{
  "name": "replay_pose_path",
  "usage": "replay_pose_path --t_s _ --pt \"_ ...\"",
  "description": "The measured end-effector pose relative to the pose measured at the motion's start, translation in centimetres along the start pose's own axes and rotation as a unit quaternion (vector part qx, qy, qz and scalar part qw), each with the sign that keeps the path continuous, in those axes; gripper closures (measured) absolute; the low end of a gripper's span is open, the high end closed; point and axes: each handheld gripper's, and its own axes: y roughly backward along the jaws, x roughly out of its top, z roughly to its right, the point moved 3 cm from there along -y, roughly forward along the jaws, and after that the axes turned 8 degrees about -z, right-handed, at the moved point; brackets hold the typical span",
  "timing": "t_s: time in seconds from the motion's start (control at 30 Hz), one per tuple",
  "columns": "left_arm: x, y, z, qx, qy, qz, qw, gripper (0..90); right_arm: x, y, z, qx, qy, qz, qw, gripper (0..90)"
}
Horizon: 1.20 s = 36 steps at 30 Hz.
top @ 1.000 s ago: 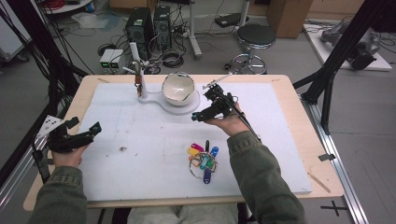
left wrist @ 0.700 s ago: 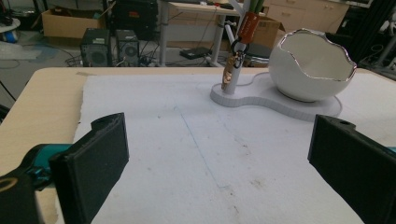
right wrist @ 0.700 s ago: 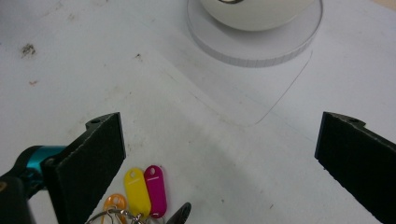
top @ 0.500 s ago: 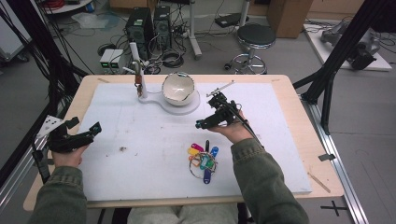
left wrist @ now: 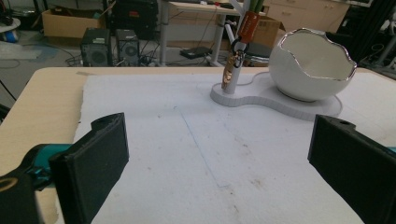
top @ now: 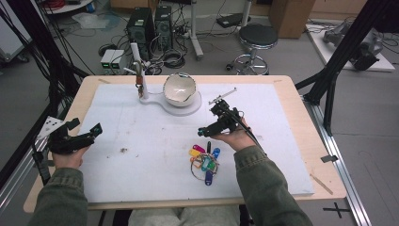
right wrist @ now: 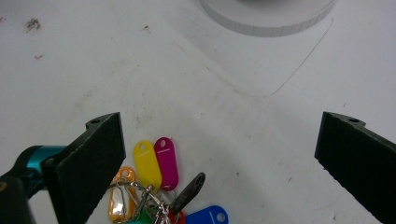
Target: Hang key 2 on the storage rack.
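Observation:
A bunch of keys with coloured tags (top: 204,162) lies on the white foam mat (top: 141,141) near the front. My right gripper (top: 209,123) hovers just behind it, open, jaws wide apart with nothing between them. In the right gripper view (right wrist: 224,158) the yellow, pink, orange and blue tags (right wrist: 159,186) lie low between the jaws. My left gripper (top: 84,128) rests open at the table's left edge. In the left gripper view (left wrist: 219,158) it faces a white egg-shaped bowl (left wrist: 315,65) and a post with an orange-tagged key (left wrist: 236,51).
The bowl (top: 179,88) and the post (top: 141,84) share one white base (top: 186,109) at the back middle of the mat. A speck of debris (top: 123,150) lies left of centre. Black frame legs, a stool (top: 256,37) and computers stand beyond the table.
My right gripper has drawn back from beside the bowl toward the person, coming closer to the key bunch. The left gripper has stayed put.

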Motion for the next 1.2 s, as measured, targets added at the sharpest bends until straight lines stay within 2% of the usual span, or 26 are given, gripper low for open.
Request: replay_pose_path --t_s 0.3,0.4,0.77,1.03,1.13,1.2 --pt "0.0 0.0 0.0 0.0 0.0 0.0 1.0 5.6 -1.0 -0.3 -0.5 0.004 0.003 -0.011 0.9999 0.9" --pt "0.0 0.0 0.0 0.0 0.0 0.0 1.0 5.6 -1.2 -0.1 -0.9 0.016 0.001 -0.009 0.9998 0.9" --pt "0.0 0.0 0.0 0.0 0.0 0.0 1.0 5.6 -3.0 -0.7 -1.4 0.015 0.005 -0.032 0.9994 0.9" --pt "0.0 0.0 0.0 -0.001 0.0 0.0 1.0 5.6 -4.4 -1.3 -1.6 0.019 -0.005 -0.043 0.9989 1.0" --pt "0.0 0.0 0.0 -0.001 0.001 0.001 1.0 5.6 -4.7 -1.6 -1.7 0.009 0.0 -0.054 0.9985 1.3" --pt "0.0 0.0 0.0 0.0 0.0 0.0 1.0 5.6 -4.8 -1.6 -1.8 0.012 0.0 -0.056 0.9984 1.6"
